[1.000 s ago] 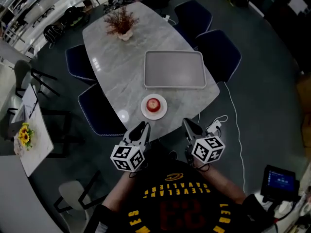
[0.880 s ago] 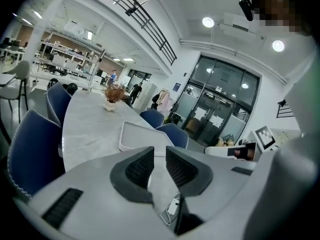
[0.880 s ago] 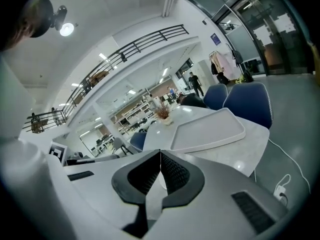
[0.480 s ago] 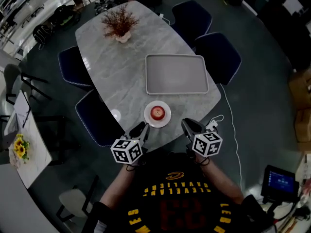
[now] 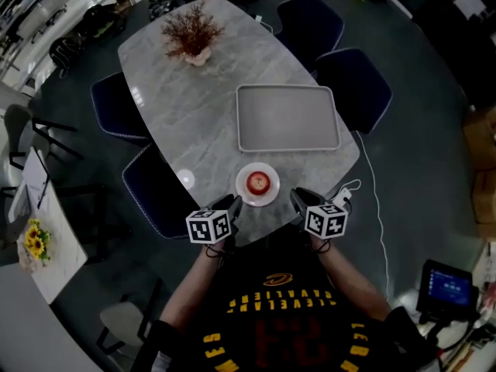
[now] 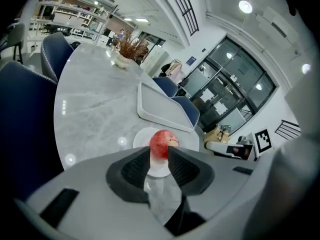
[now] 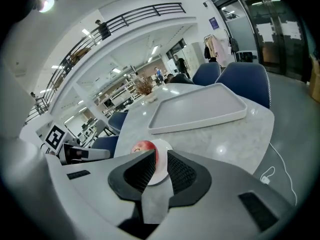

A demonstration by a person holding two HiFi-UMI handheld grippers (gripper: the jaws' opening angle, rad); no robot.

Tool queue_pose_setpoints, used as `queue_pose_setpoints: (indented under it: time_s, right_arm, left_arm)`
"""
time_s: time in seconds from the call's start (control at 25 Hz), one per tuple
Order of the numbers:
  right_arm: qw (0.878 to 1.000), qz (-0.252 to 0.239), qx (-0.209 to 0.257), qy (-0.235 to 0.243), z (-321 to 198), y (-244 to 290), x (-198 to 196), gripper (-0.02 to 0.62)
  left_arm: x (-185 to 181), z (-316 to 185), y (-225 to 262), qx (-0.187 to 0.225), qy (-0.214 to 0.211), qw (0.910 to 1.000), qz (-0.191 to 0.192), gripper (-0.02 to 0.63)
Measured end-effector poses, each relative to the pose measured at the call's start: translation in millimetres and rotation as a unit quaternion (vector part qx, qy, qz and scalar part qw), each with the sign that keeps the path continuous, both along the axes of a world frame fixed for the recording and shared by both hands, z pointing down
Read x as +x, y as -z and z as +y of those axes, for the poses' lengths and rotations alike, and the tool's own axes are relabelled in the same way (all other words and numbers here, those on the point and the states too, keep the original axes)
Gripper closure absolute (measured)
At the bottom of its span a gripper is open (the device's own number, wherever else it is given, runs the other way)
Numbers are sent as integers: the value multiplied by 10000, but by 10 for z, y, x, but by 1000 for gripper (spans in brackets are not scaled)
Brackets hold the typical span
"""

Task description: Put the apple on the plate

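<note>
A red apple (image 5: 259, 181) rests on a small white plate (image 5: 243, 193) near the front edge of the grey marble table (image 5: 194, 122). Both grippers hover just off that edge, close to the person's body. The left gripper (image 5: 231, 203) is to the plate's lower left and the right gripper (image 5: 297, 197) to its lower right. In the left gripper view the apple (image 6: 161, 143) and plate (image 6: 142, 137) show beyond the narrow slot of the left gripper (image 6: 159, 158). Past the right gripper (image 7: 161, 166), the apple (image 7: 142, 146) and plate (image 7: 163, 145) show again. Each has its jaws drawn together and holds nothing.
An empty grey tray (image 5: 287, 118) lies behind the plate. A dried plant in a pot (image 5: 192, 36) stands at the table's far end. Dark blue chairs (image 5: 353, 84) flank the table on both sides. A white cable (image 5: 364, 192) trails on the floor at the right.
Both grippers have moved up towards the table edge and closer to the plate. The apple stays on the plate. The head view has shifted slightly.
</note>
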State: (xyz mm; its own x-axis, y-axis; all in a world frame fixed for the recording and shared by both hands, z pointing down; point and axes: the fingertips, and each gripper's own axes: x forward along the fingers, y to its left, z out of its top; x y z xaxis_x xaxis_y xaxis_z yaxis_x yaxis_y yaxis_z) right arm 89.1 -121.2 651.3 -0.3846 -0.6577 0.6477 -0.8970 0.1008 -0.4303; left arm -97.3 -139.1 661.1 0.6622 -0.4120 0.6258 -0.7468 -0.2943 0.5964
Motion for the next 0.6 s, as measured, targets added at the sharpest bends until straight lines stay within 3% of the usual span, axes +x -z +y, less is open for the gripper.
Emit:
queue_pose_setpoints:
  time_s: [0.44,0.6]
  right_arm:
    - [9966,38,-635,515,110,-421,-525,529]
    - [9934,-77,-908,701,-131,-690,-395,531]
  left_arm:
    - [-291,217,-305,-724,222,9971,-16,508]
    - [-116,88,-580,-1000,303,9942,-268,508]
